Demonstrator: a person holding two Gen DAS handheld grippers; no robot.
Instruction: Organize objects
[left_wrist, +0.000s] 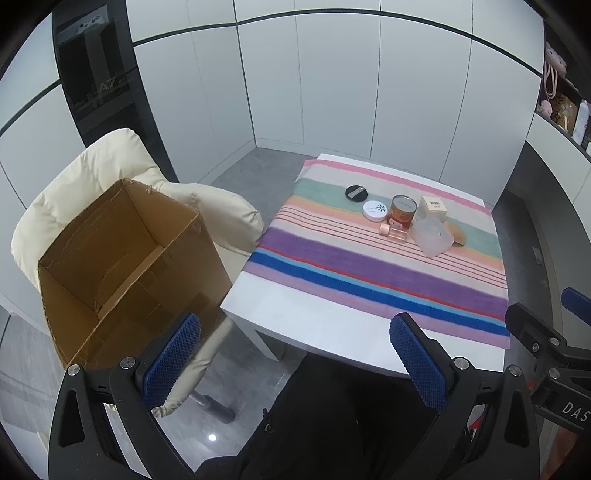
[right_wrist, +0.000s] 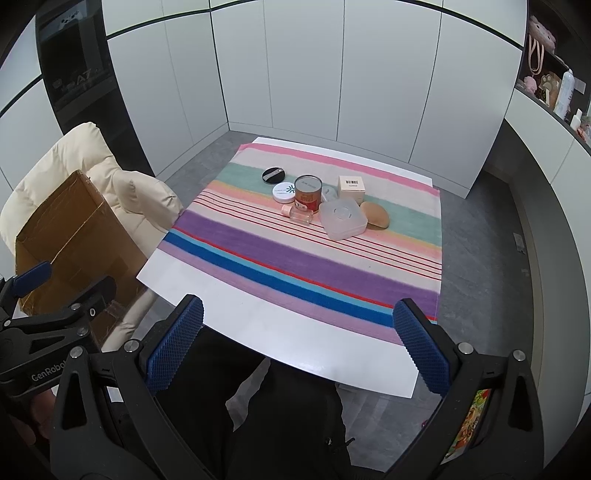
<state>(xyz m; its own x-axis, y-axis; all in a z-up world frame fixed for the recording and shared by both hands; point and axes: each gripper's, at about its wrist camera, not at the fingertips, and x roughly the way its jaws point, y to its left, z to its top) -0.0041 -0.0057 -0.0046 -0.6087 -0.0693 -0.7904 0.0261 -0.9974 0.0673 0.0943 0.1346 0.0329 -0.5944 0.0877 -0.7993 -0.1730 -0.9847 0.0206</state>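
On the striped cloth (right_wrist: 295, 258) a cluster lies far from both grippers: a black round compact (right_wrist: 273, 174), a white round jar (right_wrist: 284, 192), a red can (right_wrist: 308, 192), a small clear bottle (right_wrist: 297, 213) on its side, a cream box (right_wrist: 352, 188), a frosted plastic case (right_wrist: 342, 218) and a tan sponge (right_wrist: 375, 215). The same can (left_wrist: 402, 211) and case (left_wrist: 432, 236) show in the left wrist view. An open, empty cardboard box (left_wrist: 122, 266) rests on a cream chair (left_wrist: 122, 162) to the left. My left gripper (left_wrist: 295, 354) and right gripper (right_wrist: 299, 343) stand open and empty at the table's near edge.
The white table (right_wrist: 280, 332) stands on a grey floor, with white cabinet walls behind. A shelf (right_wrist: 554, 88) with small items runs at the upper right. A person's dark-clothed lap (right_wrist: 280, 424) lies below the grippers. The right gripper's body (left_wrist: 546, 354) shows at the right edge of the left wrist view.
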